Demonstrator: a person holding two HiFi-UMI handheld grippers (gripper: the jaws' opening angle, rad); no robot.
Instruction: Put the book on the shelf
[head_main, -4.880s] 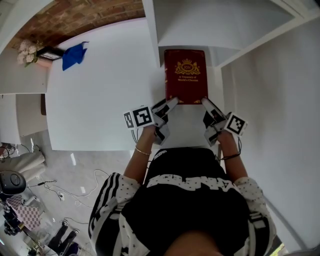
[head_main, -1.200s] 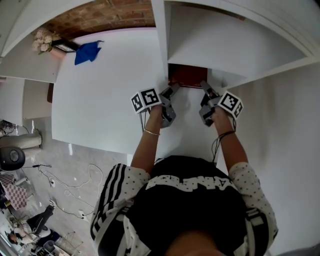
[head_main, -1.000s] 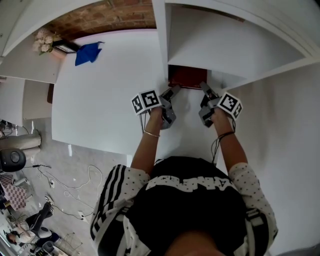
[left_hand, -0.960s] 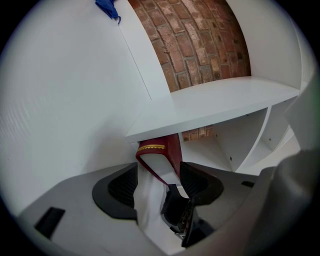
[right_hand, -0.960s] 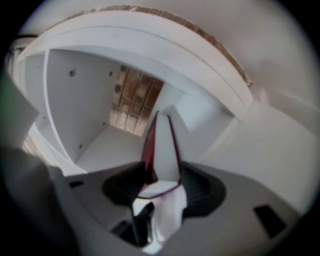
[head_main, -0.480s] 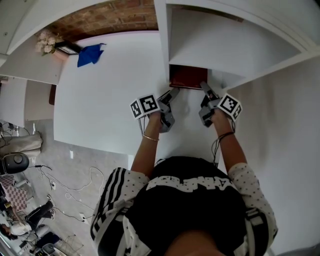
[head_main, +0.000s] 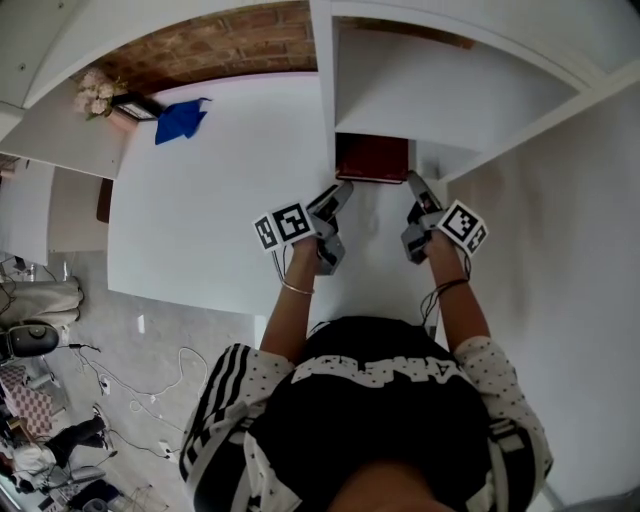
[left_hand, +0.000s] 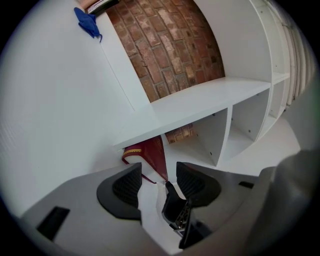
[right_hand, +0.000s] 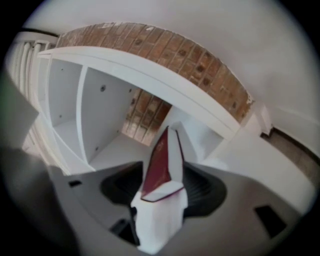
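Left tool (left_hand: 159, 181) spread, just narrowing on nothing, right tool (right_hand: 161, 190) just widening, red book (head_main: 372, 158) between, title hidden under shelf (head_main: 450, 90).

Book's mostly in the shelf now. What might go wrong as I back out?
1. A corner of the book sits between the right tongs, which have just been opening; a crooked retreat may drag it out.
2. The left tongs, just closing on nothing, hover by the other corner and might knock it askew against the shelf wall.
3. Its near edge juts out of the compartment.
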